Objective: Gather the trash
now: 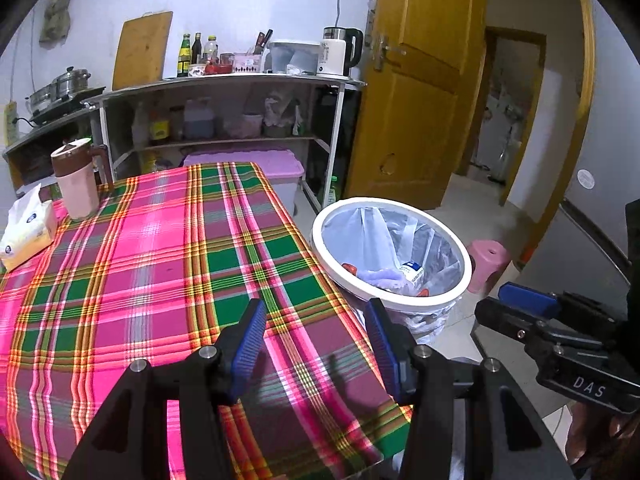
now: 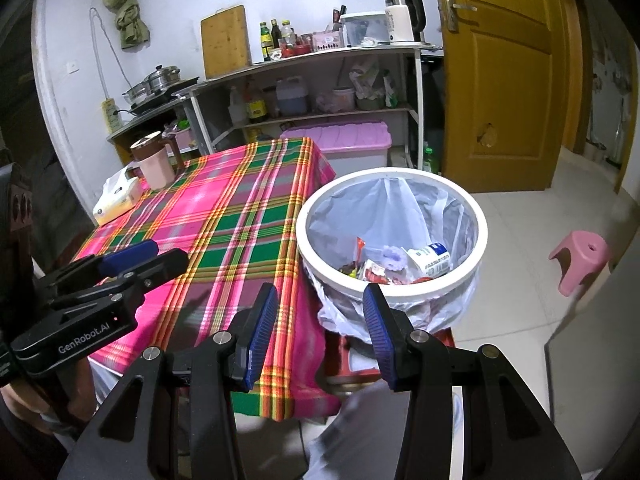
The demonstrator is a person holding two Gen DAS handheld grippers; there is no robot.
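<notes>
- Left gripper (image 1: 316,344) hangs over the plaid table (image 1: 160,264), jaws parted, nothing between the pads.
- Right gripper (image 2: 320,332) is likewise parted and empty.
- The bin (image 2: 478,240), trash (image 2: 400,264) already inside, stands just beside the table's edge, ahead and right of both; the right gripper is nearer.

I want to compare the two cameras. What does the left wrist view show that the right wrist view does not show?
Only the left wrist view: the inner doorway behind the open door.

Only the right wrist view: the green cloth hanging on the wall, and red wrappers in the bin.

Both: the plaid tablecloth, white trash bin, mug, tissue pack, pink stool, and empty, open fingers.
</notes>
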